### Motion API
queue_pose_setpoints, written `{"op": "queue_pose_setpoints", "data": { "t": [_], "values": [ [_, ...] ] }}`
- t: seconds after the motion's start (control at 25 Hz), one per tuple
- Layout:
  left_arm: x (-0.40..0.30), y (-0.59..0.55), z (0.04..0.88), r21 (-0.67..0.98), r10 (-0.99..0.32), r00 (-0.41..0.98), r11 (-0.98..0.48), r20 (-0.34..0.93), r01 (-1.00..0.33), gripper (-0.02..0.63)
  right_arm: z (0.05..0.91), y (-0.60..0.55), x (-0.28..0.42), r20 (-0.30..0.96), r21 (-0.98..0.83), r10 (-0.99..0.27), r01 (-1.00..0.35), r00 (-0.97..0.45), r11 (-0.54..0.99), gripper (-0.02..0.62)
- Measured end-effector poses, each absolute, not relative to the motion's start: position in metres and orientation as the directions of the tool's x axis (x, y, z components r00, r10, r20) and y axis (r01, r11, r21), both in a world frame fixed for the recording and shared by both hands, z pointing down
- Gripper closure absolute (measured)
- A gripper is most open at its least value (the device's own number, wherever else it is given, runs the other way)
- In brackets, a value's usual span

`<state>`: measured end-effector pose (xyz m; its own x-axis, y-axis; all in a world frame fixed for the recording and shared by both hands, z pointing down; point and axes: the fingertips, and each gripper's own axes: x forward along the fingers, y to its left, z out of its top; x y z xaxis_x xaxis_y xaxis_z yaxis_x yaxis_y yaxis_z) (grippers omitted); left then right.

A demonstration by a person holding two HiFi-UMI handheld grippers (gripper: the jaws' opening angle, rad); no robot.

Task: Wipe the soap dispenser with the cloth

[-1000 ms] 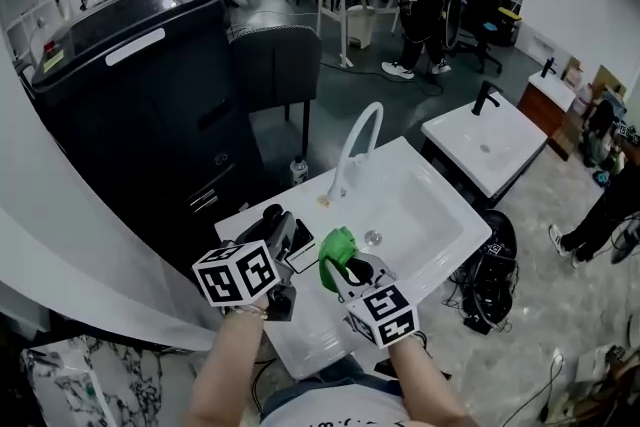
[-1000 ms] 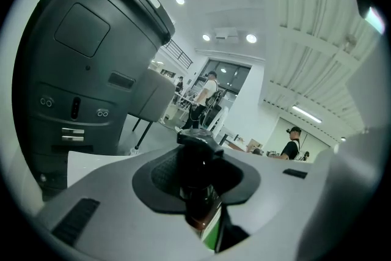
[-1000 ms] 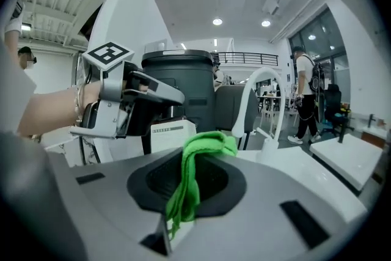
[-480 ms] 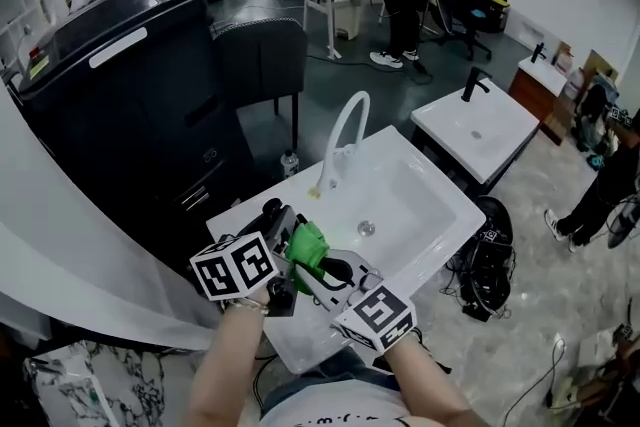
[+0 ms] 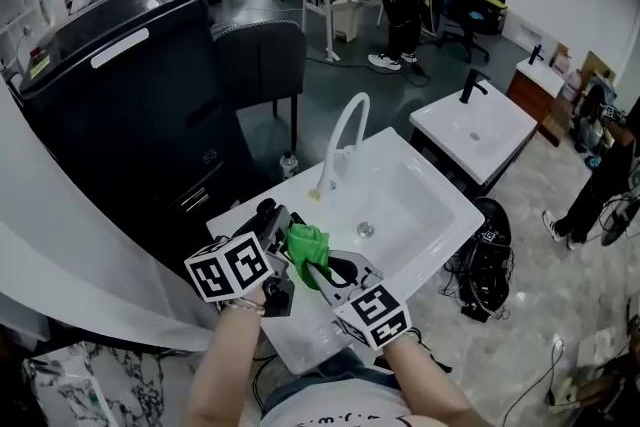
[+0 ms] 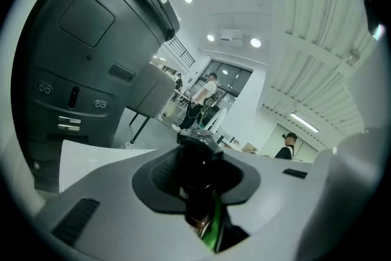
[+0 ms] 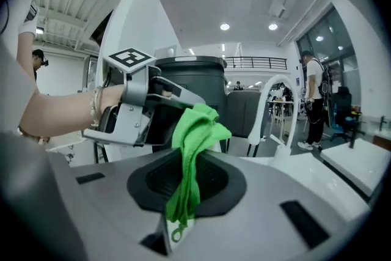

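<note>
The cloth [image 7: 195, 131] is green, the soap dispenser [image 6: 198, 159] black.

Head view looks steeply down onto the white rectangular basin [image 5: 440, 215]. Both close, near-level gripper views share the tall dark-grey machine [image 6: 79, 52] at ten o'clock.

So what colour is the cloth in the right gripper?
The cloth is bright green, clearest in the right gripper view.

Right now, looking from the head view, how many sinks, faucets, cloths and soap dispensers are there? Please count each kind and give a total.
Sinks: 2, the near one and the far one
Faucets: 2, one white and one black
Cloth: 1, green
Soap dispenser: 1, black
Total: 6
</note>
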<state>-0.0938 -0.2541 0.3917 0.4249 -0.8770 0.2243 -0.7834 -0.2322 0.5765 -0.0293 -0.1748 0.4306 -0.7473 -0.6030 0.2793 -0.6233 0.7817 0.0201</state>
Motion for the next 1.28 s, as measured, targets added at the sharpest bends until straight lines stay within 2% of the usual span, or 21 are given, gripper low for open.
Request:
{"op": "queue_pose_setpoints", "data": {
  "t": [0.2, 0.36, 0.56, 0.68, 0.8, 1.0, 1.12, 1.28],
  "values": [
    [-0.099, -0.256, 0.386, 0.562, -0.882, 0.430, -0.260, 0.193, -0.785, 0.500, 0.451, -0.184, -0.010, 0.346, 0.017, -0.643, -0.681, -0.683, 0.732, 0.546],
    [-0.096, -0.253, 0.373, 0.476, -0.867, 0.484, -0.380, 0.115, -0.794, 0.500, 0.452, -0.188, -0.001, 0.365, 0.038, -0.658, -0.696, -0.659, 0.717, 0.545],
    [-0.095, -0.245, 0.363, 0.366, -0.835, 0.550, -0.503, 0.030, -0.783, 0.500, 0.434, -0.186, 0.011, 0.322, 0.063, -0.666, -0.687, -0.673, 0.724, 0.546],
    [-0.092, -0.237, 0.360, 0.244, -0.803, 0.595, -0.580, -0.011, -0.777, 0.500, 0.416, -0.183, 0.011, 0.263, 0.045, -0.654, -0.668, -0.709, 0.742, 0.545],
    [-0.081, -0.225, 0.356, 0.101, -0.764, 0.645, -0.644, -0.027, -0.758, 0.500, 0.399, -0.180, 0.005, 0.210, 0.015, -0.624, -0.635, -0.753, 0.772, 0.546],
    [-0.059, -0.214, 0.349, -0.007, -0.709, 0.704, -0.704, -0.032, -0.710, 0.500, 0.394, -0.178, -0.011, 0.196, 0.023, -0.585, -0.592, -0.787, 0.805, 0.545],
    [-0.052, -0.212, 0.346, -0.035, -0.700, 0.713, -0.712, -0.035, -0.701, 0.500, 0.398, -0.176, -0.015, 0.200, 0.010, -0.571, -0.581, -0.796, 0.814, 0.546],
    [-0.054, -0.206, 0.336, 0.007, -0.676, 0.731, -0.734, -0.093, -0.679, 0.500, 0.416, -0.182, -0.012, 0.259, -0.013, -0.574, -0.597, -0.777, 0.802, 0.546]
  ]
}}
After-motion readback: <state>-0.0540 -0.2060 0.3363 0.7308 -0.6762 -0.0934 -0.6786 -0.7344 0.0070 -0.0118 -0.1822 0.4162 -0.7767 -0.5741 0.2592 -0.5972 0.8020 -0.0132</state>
